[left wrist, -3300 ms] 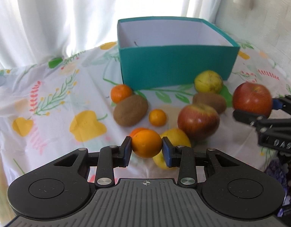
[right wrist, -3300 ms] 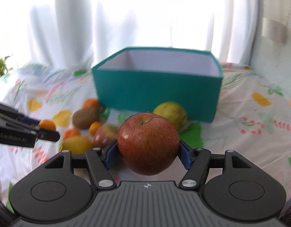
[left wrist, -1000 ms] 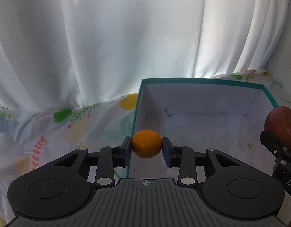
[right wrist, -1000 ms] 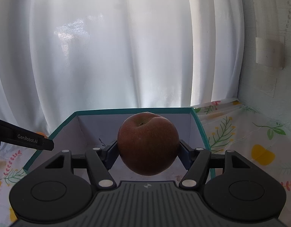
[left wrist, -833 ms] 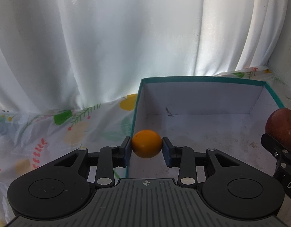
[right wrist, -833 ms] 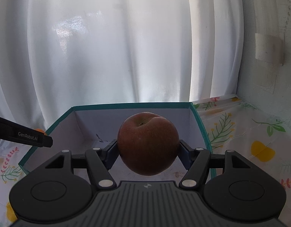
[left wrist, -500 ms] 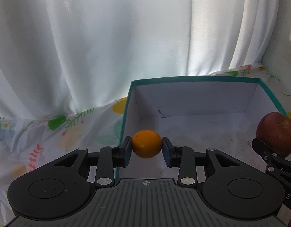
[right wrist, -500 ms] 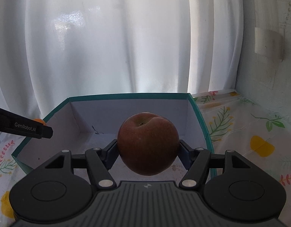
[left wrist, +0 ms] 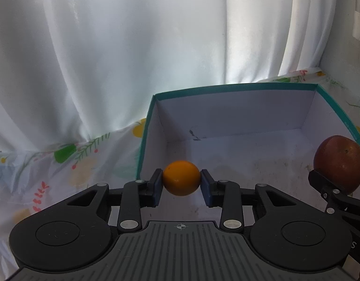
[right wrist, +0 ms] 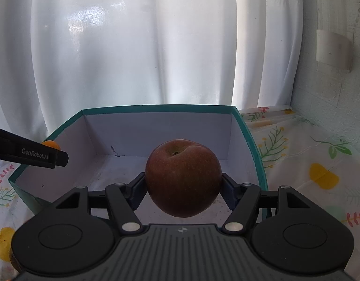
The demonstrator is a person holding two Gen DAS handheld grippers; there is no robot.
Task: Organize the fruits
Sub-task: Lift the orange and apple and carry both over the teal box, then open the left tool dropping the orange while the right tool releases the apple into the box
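My left gripper [left wrist: 181, 185] is shut on a small orange [left wrist: 181, 181] and holds it over the left part of the open teal box [left wrist: 229, 87], which has a white inside. My right gripper [right wrist: 183, 189] is shut on a red apple [right wrist: 183, 178] and holds it over the same box [right wrist: 156, 108], nothing lying in the part of it that shows. The apple also shows at the right edge of the left wrist view [left wrist: 339, 162]. A left finger [right wrist: 37, 157] with the orange behind it [right wrist: 50, 144] shows in the right wrist view.
A floral tablecloth [right wrist: 308, 164] covers the table around the box. White curtains [left wrist: 109, 58] hang close behind the box. A pale wall [right wrist: 332, 82] stands at the right.
Both grippers have moved forward and lower over the box, each still holding its fruit. The box now fills more of both views.
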